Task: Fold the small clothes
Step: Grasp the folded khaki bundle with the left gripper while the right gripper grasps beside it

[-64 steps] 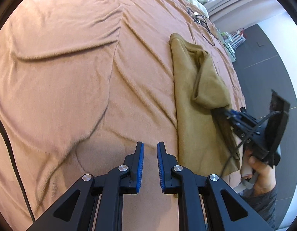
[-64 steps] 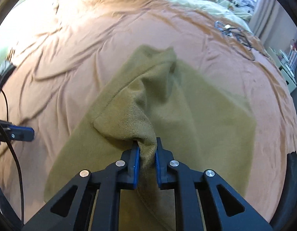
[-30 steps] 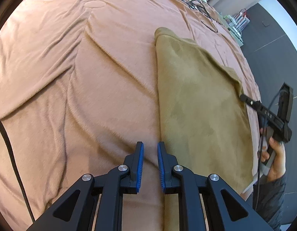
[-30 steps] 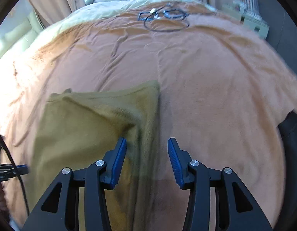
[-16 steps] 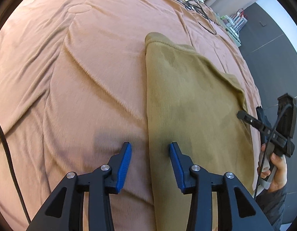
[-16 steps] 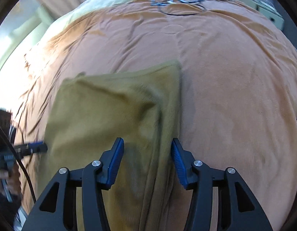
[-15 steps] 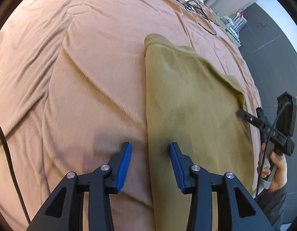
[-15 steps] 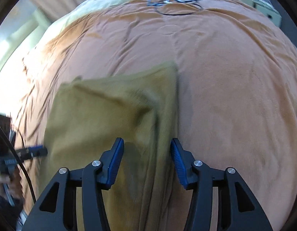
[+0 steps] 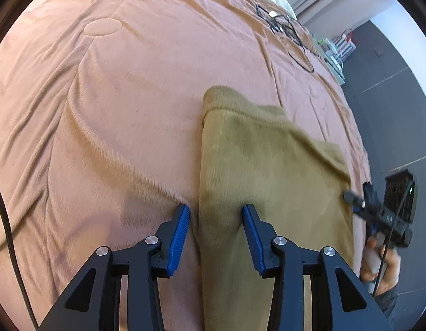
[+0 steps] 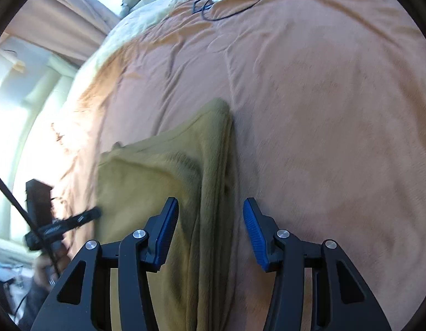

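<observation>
An olive-brown garment [image 9: 268, 179] lies folded flat on the pink-brown bedspread [image 9: 116, 110]. My left gripper [image 9: 216, 215] is open low over the near end of the garment's left edge, which runs between its blue pads [image 9: 182, 226] without being pressed. In the right wrist view the same garment [image 10: 157, 176] shows its layered right edge between the pads of my open right gripper [image 10: 210, 207]. Each gripper appears in the other's view at the garment's far side, the right gripper [image 9: 353, 198] in a person's hand [image 9: 378, 262].
Black cables [image 9: 287, 30] lie tangled on the bedspread beyond the garment. The bed's edge drops to a dark floor [image 9: 392, 82] on the right of the left wrist view. A pale green blanket [image 10: 146, 8] and curtains lie at the bed's far end.
The right gripper let go of the lifted layer, which now lies flat. The left gripper's jaws opened. Both grippers moved down over opposite edges of the garment.
</observation>
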